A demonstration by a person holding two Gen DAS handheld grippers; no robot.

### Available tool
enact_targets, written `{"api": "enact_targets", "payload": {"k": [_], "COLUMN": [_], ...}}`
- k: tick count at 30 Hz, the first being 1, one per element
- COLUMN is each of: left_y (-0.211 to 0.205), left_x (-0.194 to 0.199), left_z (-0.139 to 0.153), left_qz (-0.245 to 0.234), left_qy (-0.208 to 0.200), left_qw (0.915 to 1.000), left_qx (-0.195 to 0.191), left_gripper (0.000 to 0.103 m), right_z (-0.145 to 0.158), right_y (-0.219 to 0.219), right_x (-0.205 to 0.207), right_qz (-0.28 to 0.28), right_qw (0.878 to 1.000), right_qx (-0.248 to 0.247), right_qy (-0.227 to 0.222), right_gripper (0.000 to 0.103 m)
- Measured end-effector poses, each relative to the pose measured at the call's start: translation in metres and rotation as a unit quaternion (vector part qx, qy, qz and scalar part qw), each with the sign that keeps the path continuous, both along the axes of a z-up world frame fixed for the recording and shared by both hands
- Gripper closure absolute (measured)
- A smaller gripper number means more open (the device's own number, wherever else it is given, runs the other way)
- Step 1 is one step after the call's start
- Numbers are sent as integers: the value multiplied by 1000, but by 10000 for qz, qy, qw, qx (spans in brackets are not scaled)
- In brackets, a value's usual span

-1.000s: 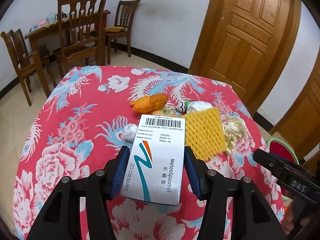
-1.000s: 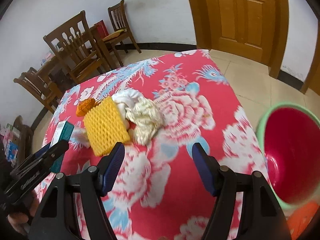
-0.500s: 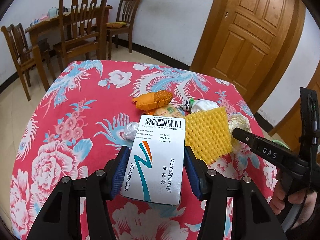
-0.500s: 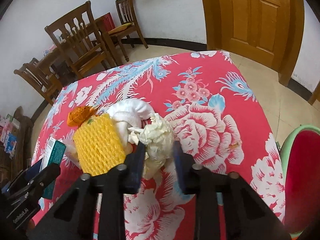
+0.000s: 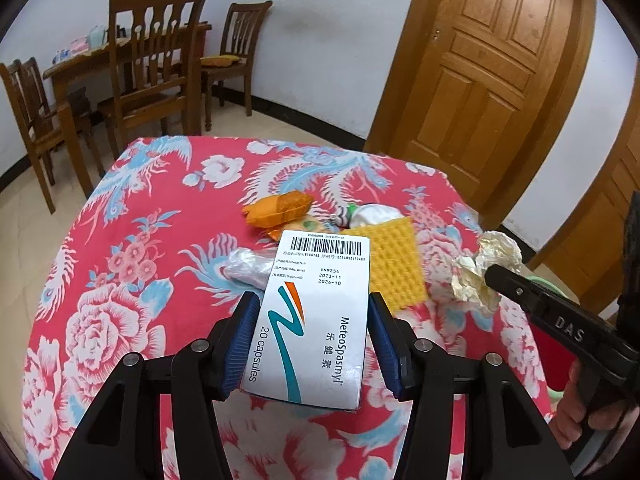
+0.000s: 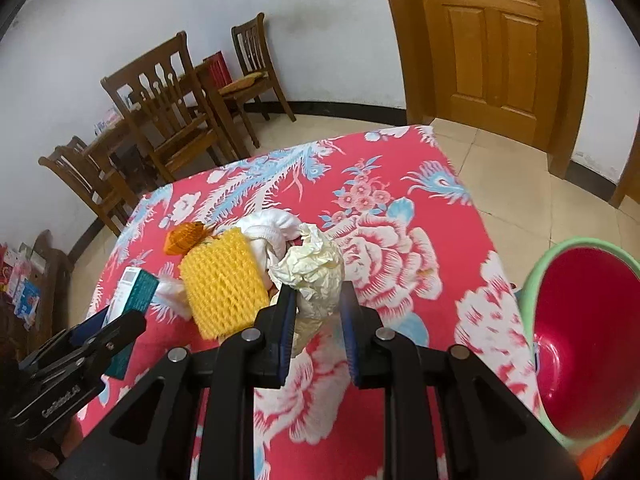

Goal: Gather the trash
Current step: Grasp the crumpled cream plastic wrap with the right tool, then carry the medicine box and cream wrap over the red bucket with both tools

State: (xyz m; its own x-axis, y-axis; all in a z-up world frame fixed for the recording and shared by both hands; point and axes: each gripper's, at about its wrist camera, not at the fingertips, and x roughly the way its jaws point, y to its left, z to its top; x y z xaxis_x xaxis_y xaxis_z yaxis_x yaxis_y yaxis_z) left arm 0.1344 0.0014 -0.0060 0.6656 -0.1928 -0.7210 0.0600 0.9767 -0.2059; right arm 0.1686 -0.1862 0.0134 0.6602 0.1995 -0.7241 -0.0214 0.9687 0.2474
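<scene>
My left gripper (image 5: 312,300) is shut on a white medicine box (image 5: 320,320) and holds it above the table. My right gripper (image 6: 318,292) has its jaws closing on a crumpled cream paper (image 6: 312,268). The pads press on the paper's sides. In the left wrist view that paper (image 5: 484,268) hangs at the right gripper's tip, off the cloth. On the table lie a yellow foam net (image 6: 222,284), an orange wrapper (image 5: 280,208), a white foam sleeve (image 6: 272,228) and a clear plastic scrap (image 5: 248,266).
A green bin (image 6: 532,280) with a red inside stands on the floor right of the table. The table wears a red flowered cloth (image 5: 120,280). Wooden chairs (image 5: 156,64) and a small table stand by the far wall, and a wooden door (image 6: 488,40) is beyond.
The right gripper went from wide open to closed around the crumpled paper and lifted it off the cloth. The left gripper still holds the box in the same place.
</scene>
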Motion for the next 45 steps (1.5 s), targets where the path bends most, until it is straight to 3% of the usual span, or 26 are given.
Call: {"api": "enact_targets", "payload": {"k": [11,25,35,45], "left_y": [-33,-104,-166,-222], "left_x": [-16,-29,-33,-33], "left_z": [17,32,34,15], "left_qz": [-331,-1096,-1723,-2245], "left_qy": [-151,-267,-295,-117], "left_qw": [9993,9936,9845,9740], "left_qx": [-4,37,103,275], "left_gripper": [47,47,47,47], "right_z": [24,38,28,5], "right_y": [-35,-101,-151,-194], "right_x": [-55,-109,-133,-149], "right_qz": [-383,-1173,-1825,-2353], "right_qw": [9985,9906,9807,9700], "right_qx": [249,384,431,508], "right_qy": [-311,-586,-561,-344], "right_gripper": [79,79,79,78]}}
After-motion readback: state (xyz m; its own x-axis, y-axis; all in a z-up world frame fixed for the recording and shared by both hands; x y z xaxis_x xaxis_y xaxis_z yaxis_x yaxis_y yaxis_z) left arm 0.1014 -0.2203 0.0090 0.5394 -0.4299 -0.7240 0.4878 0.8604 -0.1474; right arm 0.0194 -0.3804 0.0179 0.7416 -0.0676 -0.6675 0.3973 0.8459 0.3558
